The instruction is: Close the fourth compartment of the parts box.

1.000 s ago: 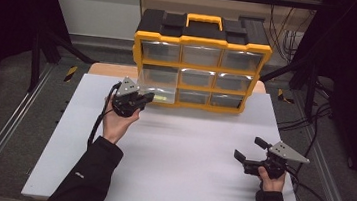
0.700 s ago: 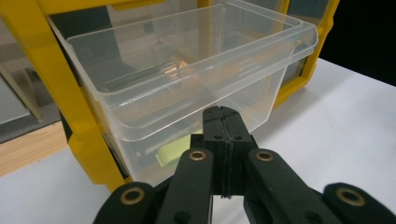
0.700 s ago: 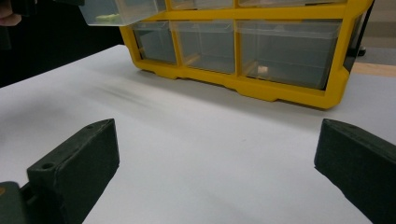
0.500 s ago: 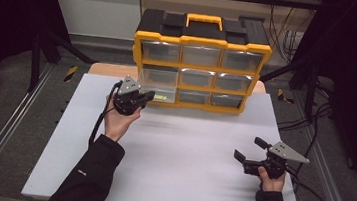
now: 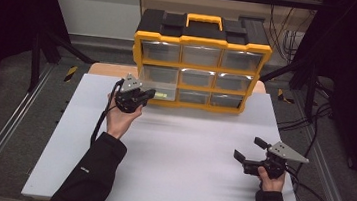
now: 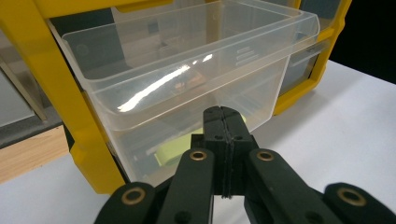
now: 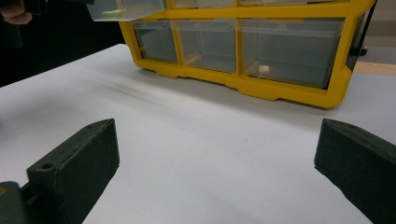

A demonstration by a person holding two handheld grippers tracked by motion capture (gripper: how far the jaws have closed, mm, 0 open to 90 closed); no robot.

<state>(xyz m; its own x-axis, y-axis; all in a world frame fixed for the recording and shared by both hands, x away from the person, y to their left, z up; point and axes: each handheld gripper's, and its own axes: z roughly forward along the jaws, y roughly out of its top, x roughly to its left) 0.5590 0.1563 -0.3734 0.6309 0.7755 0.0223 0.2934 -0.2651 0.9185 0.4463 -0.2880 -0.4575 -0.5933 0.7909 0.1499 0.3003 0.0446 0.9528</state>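
Two claws, one nine-drawer organizer on the white worktop.
Near, at five o'clock, the right claw [image 5: 250,150] rests with black jaws spread wide, empty. At ten o'clock the left claw [image 5: 150,94] is pinched fully closed at the front of a pulled-out clear plastic drawer [image 6: 187,79]; whether it grips it, I cannot tell. A pale green piece [image 6: 175,150] lies inside. Beyond, the yellow-framed, black-topped organizer [image 5: 202,45], boxy.
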